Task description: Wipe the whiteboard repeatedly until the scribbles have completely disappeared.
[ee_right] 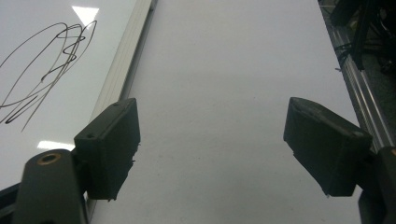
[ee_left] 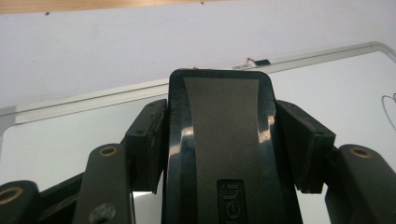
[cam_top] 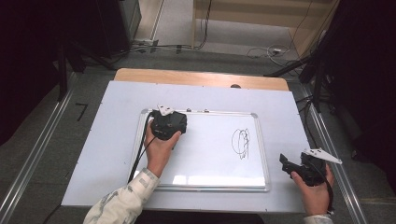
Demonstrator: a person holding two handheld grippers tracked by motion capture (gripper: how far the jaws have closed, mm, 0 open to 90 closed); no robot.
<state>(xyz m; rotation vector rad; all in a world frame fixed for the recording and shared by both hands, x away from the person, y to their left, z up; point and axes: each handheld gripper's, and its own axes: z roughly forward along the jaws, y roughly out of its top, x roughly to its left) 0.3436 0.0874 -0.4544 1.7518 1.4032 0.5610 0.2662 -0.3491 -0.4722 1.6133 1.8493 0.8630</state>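
We see the left gripper (ee_left: 219, 140) clamped on a black eraser (ee_left: 219, 144), a glossy block with a matte grey strip down its middle and rounded corners, standing up between the pads over the whiteboard (ee_left: 327, 93). Off to the side, our right gripper (ee_right: 210, 149) hangs open with nothing in it, the black scribble (ee_right: 42, 74) just beyond its left jaw.

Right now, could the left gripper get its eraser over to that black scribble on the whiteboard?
Probably yes. The left gripper, shut on the eraser, sits at the whiteboard's far left, and bare board lies between it and the scribble.
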